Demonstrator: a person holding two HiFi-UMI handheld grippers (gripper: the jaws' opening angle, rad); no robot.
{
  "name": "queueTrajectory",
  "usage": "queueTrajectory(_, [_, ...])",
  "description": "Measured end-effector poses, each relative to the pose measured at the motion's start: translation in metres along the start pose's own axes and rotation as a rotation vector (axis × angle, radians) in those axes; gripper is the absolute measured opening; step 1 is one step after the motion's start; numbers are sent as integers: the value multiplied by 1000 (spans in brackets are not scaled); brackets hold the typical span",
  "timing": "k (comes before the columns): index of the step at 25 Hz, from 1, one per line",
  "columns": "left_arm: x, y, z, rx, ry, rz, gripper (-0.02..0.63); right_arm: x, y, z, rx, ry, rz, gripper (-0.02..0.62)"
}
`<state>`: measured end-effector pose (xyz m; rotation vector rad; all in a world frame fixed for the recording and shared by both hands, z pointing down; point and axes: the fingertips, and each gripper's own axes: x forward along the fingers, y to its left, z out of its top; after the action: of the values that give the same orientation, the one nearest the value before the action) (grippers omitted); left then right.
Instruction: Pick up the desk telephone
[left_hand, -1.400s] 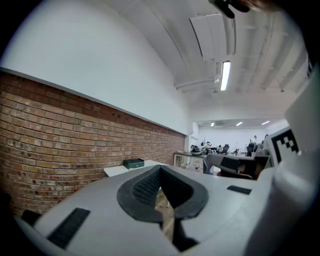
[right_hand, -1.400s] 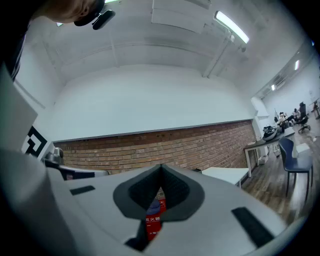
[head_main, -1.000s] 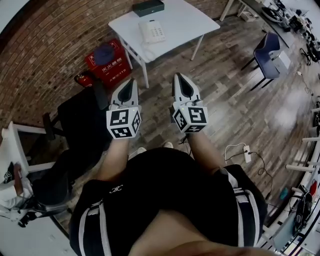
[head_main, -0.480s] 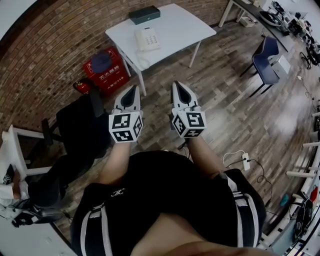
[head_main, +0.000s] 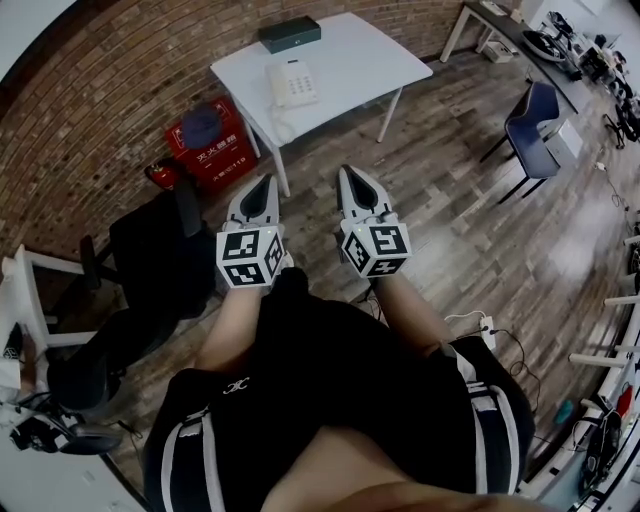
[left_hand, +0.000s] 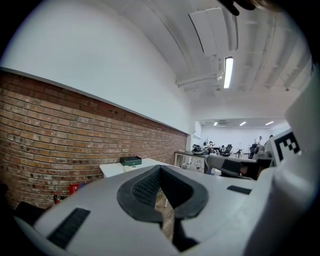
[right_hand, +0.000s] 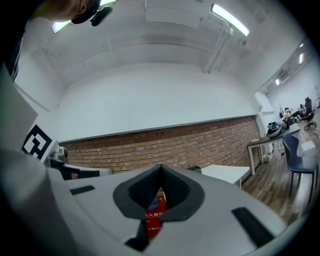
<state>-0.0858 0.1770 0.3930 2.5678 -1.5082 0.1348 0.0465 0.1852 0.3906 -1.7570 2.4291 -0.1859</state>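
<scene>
A white desk telephone (head_main: 291, 81) lies on a white table (head_main: 365, 60) against the brick wall, far ahead in the head view. My left gripper (head_main: 264, 182) and my right gripper (head_main: 349, 174) are held side by side in front of the person's body, well short of the table. Both point toward it. Both are shut with nothing between the jaws. In the left gripper view the table (left_hand: 116, 168) shows beyond the shut jaws (left_hand: 160, 169); the phone is hidden there. The right gripper view shows its shut jaws (right_hand: 160, 167) and the table's corner (right_hand: 227, 173).
A dark green box (head_main: 290, 32) sits at the table's far end. A red box (head_main: 212, 140) with a blue cap stands on the floor left of the table. A black chair (head_main: 160, 250) is at the left, a blue chair (head_main: 532, 118) at the right. Cables and a power strip (head_main: 484, 328) lie on the wood floor.
Both grippers have shifted slightly forward together; the table and telephone sit a little lower and nearer in the head view. The jaws stay shut.
</scene>
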Motion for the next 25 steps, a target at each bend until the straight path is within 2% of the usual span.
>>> queueTrajectory(7, [34, -1, -1, 18, -6, -30, 2, 22, -21, -6, 23, -1, -2, -2])
queueTrajectory(13, [71, 10, 5, 99, -22, -29, 2, 59, -39, -9, 18, 5, -20, -2])
queueTrajectory(25, [161, 70, 12, 30, -4, -17, 2, 167, -69, -11, 4, 31, -14, -2])
